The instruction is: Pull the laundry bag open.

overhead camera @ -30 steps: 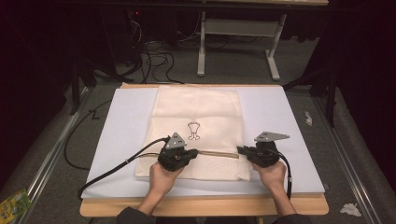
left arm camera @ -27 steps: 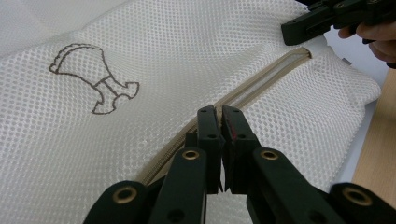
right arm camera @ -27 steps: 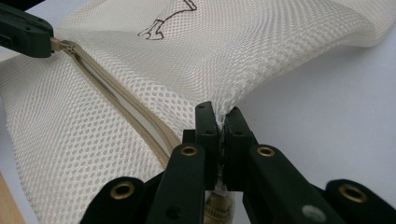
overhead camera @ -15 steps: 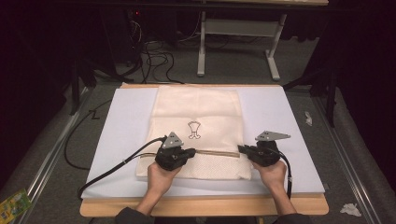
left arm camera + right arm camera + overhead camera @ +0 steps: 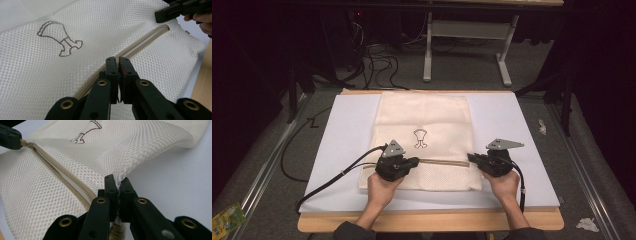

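**Mesh bag pinched at both ends of zip**

Lay flat on white sheet (image 5: 532,150), centre of table (image 5: 427,221): cream mesh bag (image 5: 424,120) w/ tan zipper (image 5: 444,162) partly open. L gripper (image 5: 117,61) clamped at zip's one end, prob. on the pull, hidden by jaws. R gripper (image 5: 118,182) clamped on bag's edge fabric by zip's other end, mesh bunched up.

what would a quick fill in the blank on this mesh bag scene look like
1. The cream mesh bag lies on a ____ sheet that covers the table.
2. The right gripper is shut on the bag's ____ fabric at the end of the zipper.
3. The brown outline drawing lies on the ____ side of the zipper from the person's hands.
4. The left gripper has its jaws ____ over the zipper line.

Missing words: white; mesh; far; shut
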The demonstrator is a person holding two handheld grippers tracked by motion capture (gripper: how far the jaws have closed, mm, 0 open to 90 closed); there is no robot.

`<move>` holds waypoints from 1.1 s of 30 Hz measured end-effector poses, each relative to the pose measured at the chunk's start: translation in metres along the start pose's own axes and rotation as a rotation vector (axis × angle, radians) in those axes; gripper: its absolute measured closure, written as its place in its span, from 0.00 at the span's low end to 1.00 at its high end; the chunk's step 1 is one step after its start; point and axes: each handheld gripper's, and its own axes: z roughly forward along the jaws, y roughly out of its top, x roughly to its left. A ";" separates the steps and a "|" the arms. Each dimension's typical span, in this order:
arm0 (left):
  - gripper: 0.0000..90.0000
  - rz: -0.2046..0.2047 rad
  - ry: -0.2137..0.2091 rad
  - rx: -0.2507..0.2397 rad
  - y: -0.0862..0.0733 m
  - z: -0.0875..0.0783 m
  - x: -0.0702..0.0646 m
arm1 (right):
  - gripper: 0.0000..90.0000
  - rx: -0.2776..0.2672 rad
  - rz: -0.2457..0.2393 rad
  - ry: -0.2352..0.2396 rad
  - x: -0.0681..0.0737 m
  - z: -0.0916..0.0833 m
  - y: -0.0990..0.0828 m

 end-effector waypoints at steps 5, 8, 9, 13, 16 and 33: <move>0.97 -0.003 0.004 -0.006 -0.001 -0.001 0.001 | 0.98 -0.004 0.004 0.002 0.000 -0.001 0.002; 0.97 -0.014 0.006 -0.016 -0.003 -0.004 0.003 | 0.98 -0.028 0.020 0.005 -0.004 -0.002 0.003; 0.97 -0.017 0.008 -0.018 -0.003 -0.004 0.004 | 0.98 -0.030 0.023 0.002 -0.004 -0.003 0.003; 0.97 -0.017 0.014 -0.019 -0.004 -0.008 0.006 | 0.98 -0.028 0.023 0.001 -0.005 -0.003 0.003; 0.97 -0.023 0.016 -0.024 -0.004 -0.009 0.007 | 0.98 -0.032 0.026 -0.002 -0.006 -0.004 0.005; 0.97 -0.013 0.034 -0.034 -0.003 -0.016 0.009 | 0.98 -0.038 0.031 -0.005 -0.011 -0.006 0.003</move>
